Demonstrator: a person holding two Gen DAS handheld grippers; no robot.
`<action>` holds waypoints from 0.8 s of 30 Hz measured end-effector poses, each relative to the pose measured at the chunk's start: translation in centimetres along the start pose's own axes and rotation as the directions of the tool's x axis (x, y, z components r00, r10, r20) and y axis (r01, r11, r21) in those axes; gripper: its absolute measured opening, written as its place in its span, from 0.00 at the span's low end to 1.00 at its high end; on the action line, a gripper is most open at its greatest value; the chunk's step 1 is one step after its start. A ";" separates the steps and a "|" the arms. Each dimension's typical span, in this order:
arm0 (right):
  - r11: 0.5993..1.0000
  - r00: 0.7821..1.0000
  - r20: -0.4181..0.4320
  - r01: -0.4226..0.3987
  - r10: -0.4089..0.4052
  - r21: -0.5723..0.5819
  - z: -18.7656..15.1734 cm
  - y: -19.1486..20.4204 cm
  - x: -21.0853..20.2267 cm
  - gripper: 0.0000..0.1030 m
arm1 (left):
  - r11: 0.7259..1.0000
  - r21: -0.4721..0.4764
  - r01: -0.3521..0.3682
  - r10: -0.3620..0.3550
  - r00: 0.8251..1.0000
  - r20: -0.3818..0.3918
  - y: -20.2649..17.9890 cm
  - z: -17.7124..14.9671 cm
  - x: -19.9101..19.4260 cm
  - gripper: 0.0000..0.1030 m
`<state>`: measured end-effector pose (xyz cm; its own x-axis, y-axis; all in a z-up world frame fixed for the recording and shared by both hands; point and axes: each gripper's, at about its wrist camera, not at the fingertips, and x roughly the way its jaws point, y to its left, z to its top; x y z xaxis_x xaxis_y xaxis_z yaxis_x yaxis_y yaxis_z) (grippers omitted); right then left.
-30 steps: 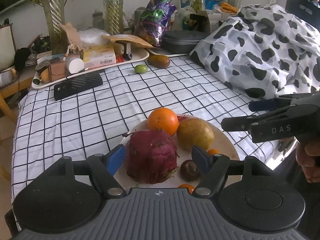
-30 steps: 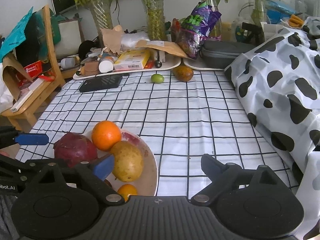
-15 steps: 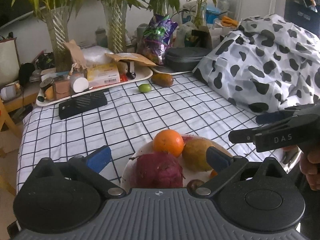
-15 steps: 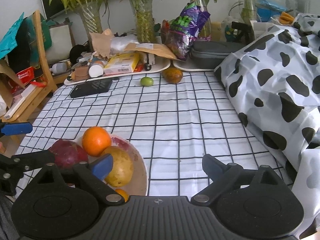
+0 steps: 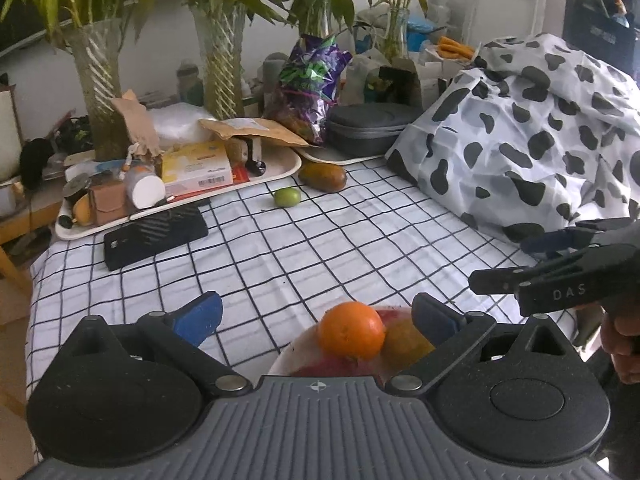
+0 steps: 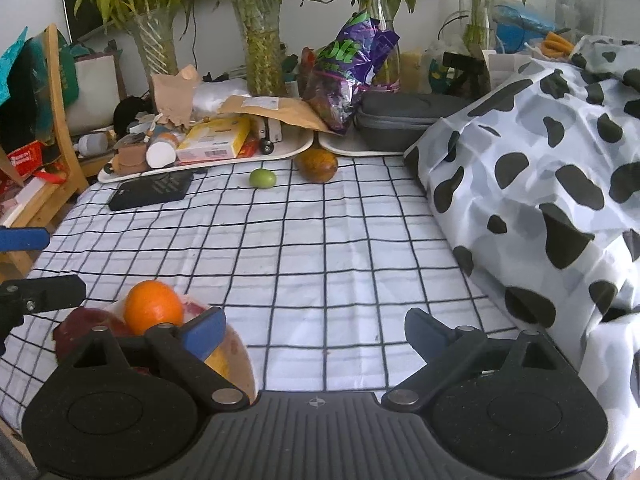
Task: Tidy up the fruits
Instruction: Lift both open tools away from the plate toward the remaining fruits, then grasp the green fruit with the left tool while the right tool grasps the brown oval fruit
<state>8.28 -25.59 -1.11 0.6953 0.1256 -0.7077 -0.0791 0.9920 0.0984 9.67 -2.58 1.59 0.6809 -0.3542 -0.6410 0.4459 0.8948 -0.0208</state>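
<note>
A plate (image 5: 286, 358) of fruit sits at the near table edge, with an orange (image 5: 351, 335), a yellow-brown fruit (image 5: 406, 342) and a dark red fruit (image 6: 86, 326) on it. The orange also shows in the right wrist view (image 6: 153, 307). My left gripper (image 5: 318, 316) is open and empty, just above and behind the plate. My right gripper (image 6: 316, 334) is open and empty over bare cloth, right of the plate (image 6: 240, 360). A small green fruit (image 5: 287, 197) and a brown mango (image 5: 322, 176) lie far back on the checked cloth; both also show in the right wrist view, the green fruit (image 6: 263, 179) beside the mango (image 6: 317, 165).
A black flat case (image 5: 156, 237) lies at the back left. A cluttered white tray (image 5: 176, 200), vases and bags line the far edge. A cow-print cloth heap (image 5: 532, 140) fills the right side. A wooden chair (image 6: 60, 128) stands at the left.
My left gripper let go of the dark red fruit on the plate, opened wide and pulled back and up. My right gripper also drew back a little.
</note>
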 end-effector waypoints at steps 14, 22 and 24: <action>0.997 0.999 -0.002 0.039 -0.040 -0.065 2.7 -0.1 3.7 0.94 | 0.999 -0.053 -0.007 0.005 1.000 -0.029 3.5 2.7 4.6 0.99; 0.996 0.999 -0.013 0.029 -0.030 -0.079 4.3 -0.3 5.7 0.94 | 0.999 -0.044 -0.027 0.026 0.999 -0.038 4.4 4.0 7.0 0.99; 0.996 0.999 -0.014 0.028 -0.029 -0.082 4.6 -0.3 6.2 0.94 | 0.999 -0.005 -0.038 0.038 0.999 -0.033 4.2 4.3 7.6 0.99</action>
<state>15.91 -25.21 -2.31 0.6875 0.0972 -0.7197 -0.1182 0.9928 0.0211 19.18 -2.65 -0.07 0.6776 -0.3107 -0.6666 0.4169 0.9089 0.0002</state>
